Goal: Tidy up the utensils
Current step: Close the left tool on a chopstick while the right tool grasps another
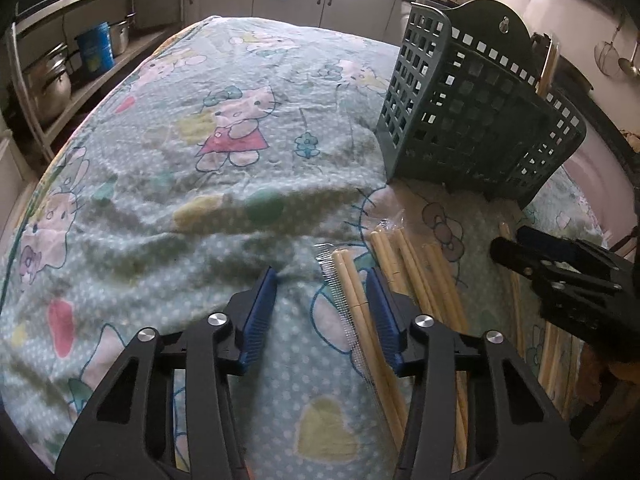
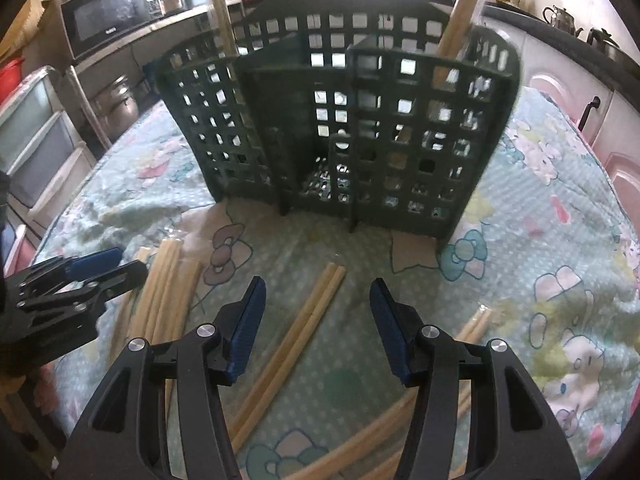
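A dark green slotted utensil holder stands on the Hello Kitty cloth; it also shows in the left wrist view. Wrapped chopstick pairs stand in its left and right compartments. My left gripper is open, with a wrapped chopstick pair lying between its fingers, close to the right one. More pairs lie just to the right. My right gripper is open and empty above a chopstick pair on the cloth. The left gripper shows in the right wrist view, the right gripper in the left wrist view.
Several more chopstick pairs lie on the cloth at left and lower right. Kitchen counters, a microwave, pots and cabinets ring the table.
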`<state>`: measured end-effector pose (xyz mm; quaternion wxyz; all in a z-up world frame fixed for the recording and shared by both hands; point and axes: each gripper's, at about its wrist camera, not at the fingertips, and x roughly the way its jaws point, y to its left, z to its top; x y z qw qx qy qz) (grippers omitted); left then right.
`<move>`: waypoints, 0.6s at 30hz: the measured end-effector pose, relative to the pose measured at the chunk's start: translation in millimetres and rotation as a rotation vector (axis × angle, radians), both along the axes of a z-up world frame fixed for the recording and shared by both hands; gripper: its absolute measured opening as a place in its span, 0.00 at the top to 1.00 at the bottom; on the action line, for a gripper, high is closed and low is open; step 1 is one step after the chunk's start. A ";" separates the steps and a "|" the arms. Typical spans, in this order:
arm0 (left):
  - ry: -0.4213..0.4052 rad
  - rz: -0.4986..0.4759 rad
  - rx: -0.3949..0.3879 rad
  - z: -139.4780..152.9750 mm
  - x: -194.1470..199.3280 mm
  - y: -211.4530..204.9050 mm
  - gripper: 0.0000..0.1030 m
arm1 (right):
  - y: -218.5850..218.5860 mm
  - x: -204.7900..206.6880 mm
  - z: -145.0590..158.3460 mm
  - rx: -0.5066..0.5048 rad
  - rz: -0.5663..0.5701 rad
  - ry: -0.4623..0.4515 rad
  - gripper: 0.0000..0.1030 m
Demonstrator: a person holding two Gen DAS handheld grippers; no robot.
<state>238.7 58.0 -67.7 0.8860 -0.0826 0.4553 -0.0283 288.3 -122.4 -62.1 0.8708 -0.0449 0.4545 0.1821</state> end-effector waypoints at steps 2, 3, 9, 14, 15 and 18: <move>-0.003 0.010 -0.015 0.2 -2.3 4.7 0.70 | 6.6 3.1 -4.0 -0.032 -0.007 0.005 0.55; -0.004 0.014 -0.024 0.3 -3.8 7.0 0.72 | 8.3 3.7 -4.3 -0.040 -0.009 0.002 0.56; -0.001 0.023 -0.058 0.1 -11.0 16.2 0.75 | 17.3 9.9 -3.7 -0.075 -0.016 -0.006 0.80; 0.018 0.034 -0.120 -0.9 -16.4 25.0 0.76 | 20.4 8.6 3.1 0.011 0.029 0.016 0.86; 0.024 0.035 -0.132 -1.1 -16.5 26.8 0.78 | 21.6 7.8 6.2 0.030 0.038 0.016 0.90; 0.036 0.046 -0.145 -2.3 -15.3 31.8 0.86 | 23.1 1.2 17.7 0.087 0.078 0.000 0.91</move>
